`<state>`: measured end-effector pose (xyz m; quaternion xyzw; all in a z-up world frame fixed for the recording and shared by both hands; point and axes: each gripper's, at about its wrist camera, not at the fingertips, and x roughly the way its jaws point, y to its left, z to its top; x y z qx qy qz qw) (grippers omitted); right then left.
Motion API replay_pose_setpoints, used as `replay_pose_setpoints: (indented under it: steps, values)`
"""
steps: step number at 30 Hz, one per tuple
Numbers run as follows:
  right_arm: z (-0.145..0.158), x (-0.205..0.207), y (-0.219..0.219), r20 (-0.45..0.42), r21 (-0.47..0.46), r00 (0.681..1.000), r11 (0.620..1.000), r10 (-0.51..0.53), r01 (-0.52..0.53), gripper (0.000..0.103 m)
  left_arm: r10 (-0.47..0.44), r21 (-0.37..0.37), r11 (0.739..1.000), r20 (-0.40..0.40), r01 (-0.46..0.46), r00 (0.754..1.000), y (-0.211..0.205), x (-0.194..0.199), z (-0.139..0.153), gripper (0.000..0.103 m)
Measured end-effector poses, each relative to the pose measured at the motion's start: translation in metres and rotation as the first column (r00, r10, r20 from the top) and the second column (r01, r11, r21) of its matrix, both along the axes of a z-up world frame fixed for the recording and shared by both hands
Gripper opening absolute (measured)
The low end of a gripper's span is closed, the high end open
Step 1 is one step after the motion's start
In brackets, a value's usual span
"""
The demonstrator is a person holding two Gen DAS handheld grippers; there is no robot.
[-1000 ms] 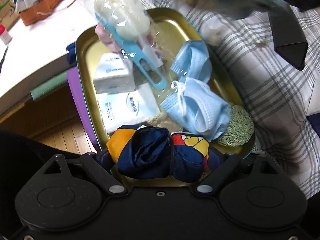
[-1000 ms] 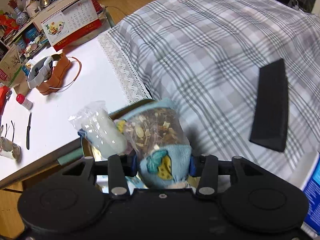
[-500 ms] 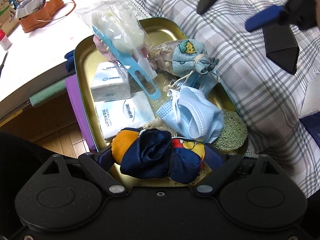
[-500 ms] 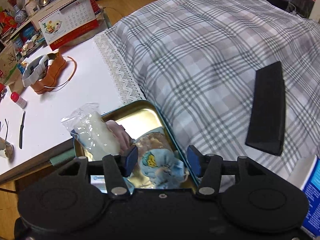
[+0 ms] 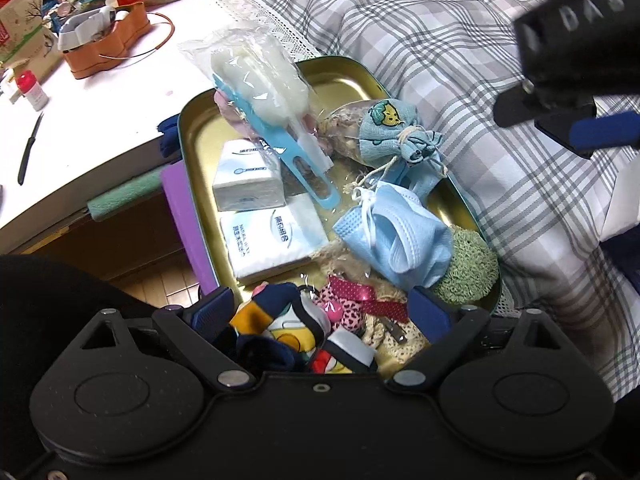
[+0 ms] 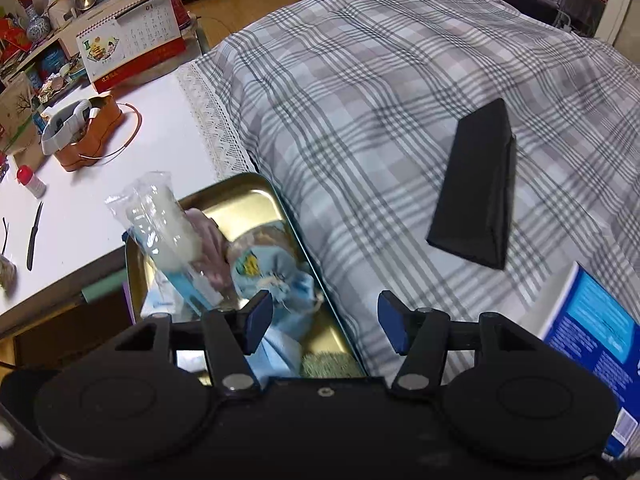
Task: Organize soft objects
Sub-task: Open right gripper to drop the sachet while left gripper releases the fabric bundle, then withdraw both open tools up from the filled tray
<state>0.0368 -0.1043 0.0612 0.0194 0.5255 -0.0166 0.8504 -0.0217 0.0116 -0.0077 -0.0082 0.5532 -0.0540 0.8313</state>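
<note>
Both jaws opening: left gripper spreading around patterned sock, unpinched; right gripper empty. Risk: overstuffed tin tray spilling bagged brush.

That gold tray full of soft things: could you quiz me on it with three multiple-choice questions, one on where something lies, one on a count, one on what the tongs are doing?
1. Where does the green knitted scrubber lie in the left wrist view?
A. in the gold tray's near right corner
B. on the white desk
C. on the plaid bedspread

2. How many white tissue packs are in the tray?
A. one
B. two
C. four

3. What do the right tongs hold?
A. the blue cloth pouch
B. the black box
C. nothing

Answers: 1 A, it sits against the rim beside the blue face mask. 2 B, two lie side by side. 3 C, the jaws are opening with nothing between them.
</note>
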Motion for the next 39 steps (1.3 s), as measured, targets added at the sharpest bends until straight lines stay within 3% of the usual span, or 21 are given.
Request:
replay_pose_setpoints:
  steps: [39]
  values:
    - [-0.009, -0.130, -0.070, -0.001, 0.078, 0.998, 0.995, -0.069, 0.069, 0.062, 0.037, 0.009, 0.999, -0.009, -0.037, 0.999, -0.015, -0.056, 0.048, 0.091]
